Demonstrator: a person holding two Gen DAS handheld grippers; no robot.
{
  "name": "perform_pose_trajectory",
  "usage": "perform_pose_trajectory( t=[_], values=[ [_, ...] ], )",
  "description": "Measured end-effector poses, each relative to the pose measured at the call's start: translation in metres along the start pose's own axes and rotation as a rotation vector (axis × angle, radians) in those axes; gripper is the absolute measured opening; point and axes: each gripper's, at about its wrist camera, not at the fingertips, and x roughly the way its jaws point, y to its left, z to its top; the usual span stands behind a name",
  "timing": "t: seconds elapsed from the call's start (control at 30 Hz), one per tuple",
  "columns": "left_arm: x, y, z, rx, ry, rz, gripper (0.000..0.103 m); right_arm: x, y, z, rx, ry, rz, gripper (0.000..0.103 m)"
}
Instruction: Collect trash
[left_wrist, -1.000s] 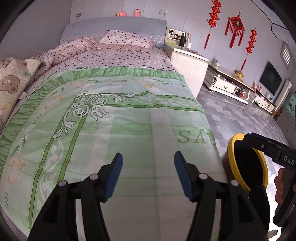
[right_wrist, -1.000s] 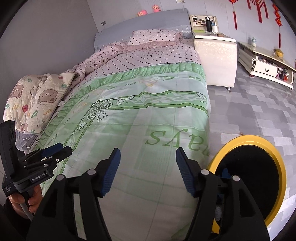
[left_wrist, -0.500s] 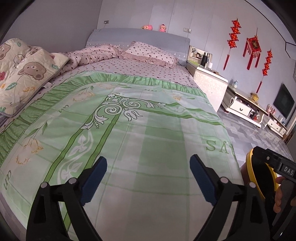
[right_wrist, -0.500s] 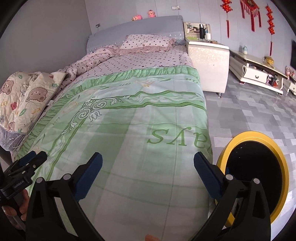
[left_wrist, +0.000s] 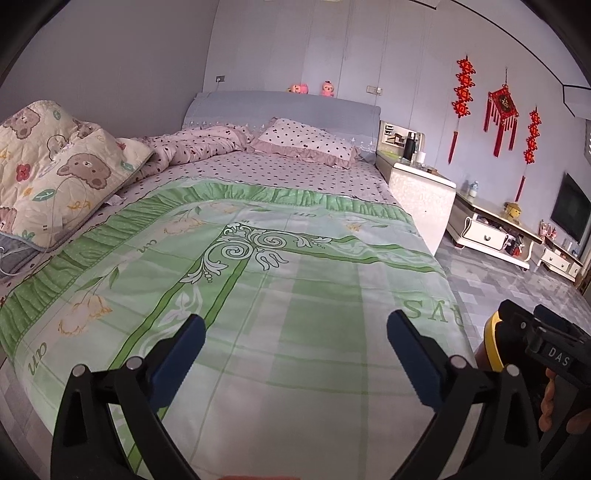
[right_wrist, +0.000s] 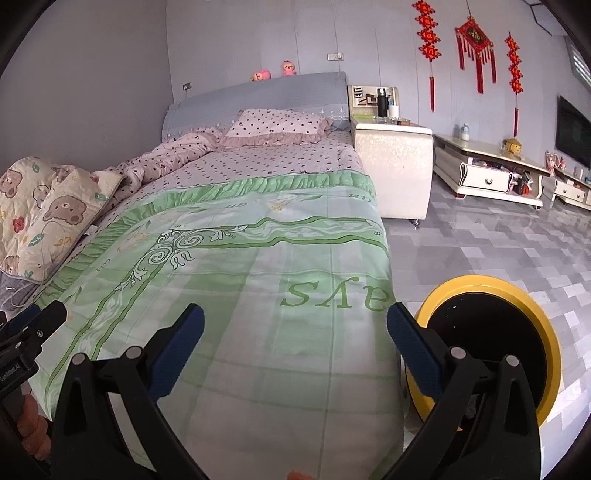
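The left gripper (left_wrist: 295, 354) hovers low over the foot of the bed (left_wrist: 280, 258), aimed up its length toward the headboard (left_wrist: 284, 107); its blue-padded fingers (left_wrist: 177, 358) are spread wide and hold nothing. The right gripper (right_wrist: 295, 354) sits alongside at a similar height, nearer the bed's right edge, fingers (right_wrist: 413, 354) equally splayed and empty (each tool shows at the edge of the other's view, with a bit of the person's hand (left_wrist: 557, 406) wrapped round the handle). The yellow-rimmed bin (right_wrist: 491, 347) stands on the grey tiled floor (right_wrist: 480, 243) just beside the bed's foot corner, its black inside open to the right wrist camera; partly hidden behind the right finger. The green coverlet (left_wrist: 295, 295) lies flat across the near half of the bed; a bear-print quilt (left_wrist: 55, 173) is bunched at the left side, a dotted pillow (left_wrist: 306, 140) near the headboard; no loose trash can be made out on the cover.
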Motion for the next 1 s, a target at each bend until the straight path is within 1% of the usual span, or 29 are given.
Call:
perform_pose_trajectory(
  t=[0.07, 0.13, 0.2, 0.27, 0.37, 0.63, 1.0],
  values=[
    [-0.009, -0.004, -0.001, 0.021, -0.038, 0.017, 0.095, -0.008, 0.000, -0.004, -0.005, -0.035, -0.029, 0.095],
    [-0.016, -0.009, -0.003, 0.042, -0.063, 0.018, 0.095, -0.014, 0.000, -0.006, -0.008, -0.068, -0.046, 0.095],
    [-0.021, -0.012, -0.005, 0.046, -0.075, 0.009, 0.095, -0.018, 0.001, -0.008, -0.014, -0.084, -0.055, 0.095],
    [-0.024, -0.014, -0.007, 0.046, -0.078, -0.001, 0.095, -0.020, 0.000, -0.011, -0.003, -0.094, -0.046, 0.095],
    [-0.027, -0.016, -0.008, 0.053, -0.095, 0.000, 0.095, -0.022, -0.001, -0.015, -0.003, -0.114, -0.048, 0.095],
    [-0.025, -0.016, -0.010, 0.054, -0.101, -0.005, 0.095, -0.021, 0.002, -0.021, -0.015, -0.126, -0.039, 0.095],
    [-0.024, -0.015, -0.012, 0.047, -0.098, -0.017, 0.095, -0.011, 0.000, -0.023, -0.008, -0.108, -0.034, 0.095]
  ],
)
